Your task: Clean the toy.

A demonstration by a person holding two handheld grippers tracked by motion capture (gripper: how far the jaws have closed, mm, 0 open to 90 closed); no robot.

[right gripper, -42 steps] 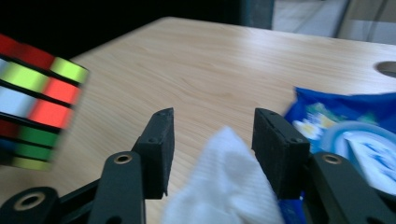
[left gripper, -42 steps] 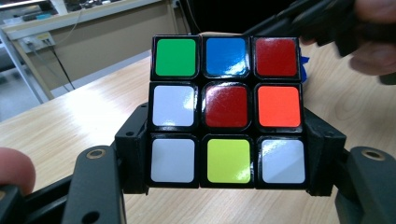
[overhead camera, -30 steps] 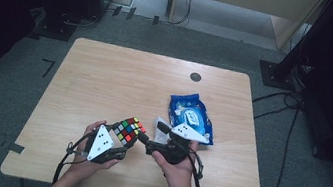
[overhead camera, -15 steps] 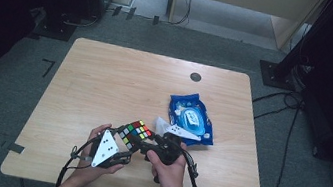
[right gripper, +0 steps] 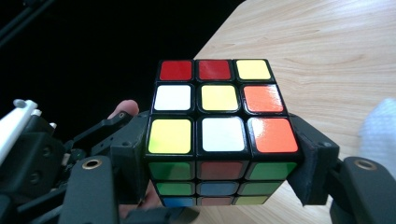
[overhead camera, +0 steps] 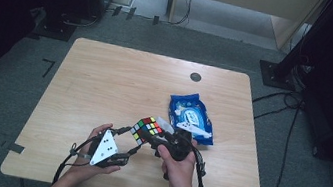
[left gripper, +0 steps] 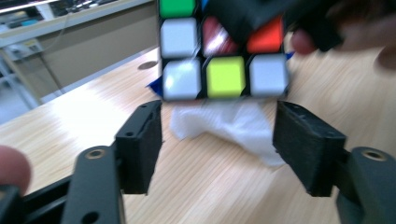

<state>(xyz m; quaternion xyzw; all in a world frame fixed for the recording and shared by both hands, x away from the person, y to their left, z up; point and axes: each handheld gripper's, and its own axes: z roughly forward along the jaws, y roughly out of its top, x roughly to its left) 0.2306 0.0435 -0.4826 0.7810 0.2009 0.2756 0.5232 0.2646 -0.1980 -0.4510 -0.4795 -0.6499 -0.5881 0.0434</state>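
A scrambled colour cube (overhead camera: 147, 130) is held just above the table's near edge, between the two hands. In the right gripper view the cube (right gripper: 219, 98) sits between the jaws of my right gripper (right gripper: 222, 154), whose pads press on its two sides. Those jaws have just been closing on it. My left gripper (left gripper: 219, 116) points at the cube (left gripper: 224, 74) from below. Its jaws stand apart, the cube lies just past their tips, and nothing is between them. In the high view the left gripper (overhead camera: 132, 145) is at the cube's lower left and the right gripper (overhead camera: 156, 140) at its right.
A blue pack of wipes (overhead camera: 191, 117) lies right of the cube, with a white tissue (overhead camera: 165, 124) pulled out beside it. The tissue (left gripper: 224, 126) shows beyond the left jaws. A dark round hole (overhead camera: 196, 77) sits near the far edge of the wooden table (overhead camera: 106, 79).
The right hand moved left to the cube and its jaws closed around it. The cube shifted slightly right, off the left gripper's tips. The left hand stayed where it was.
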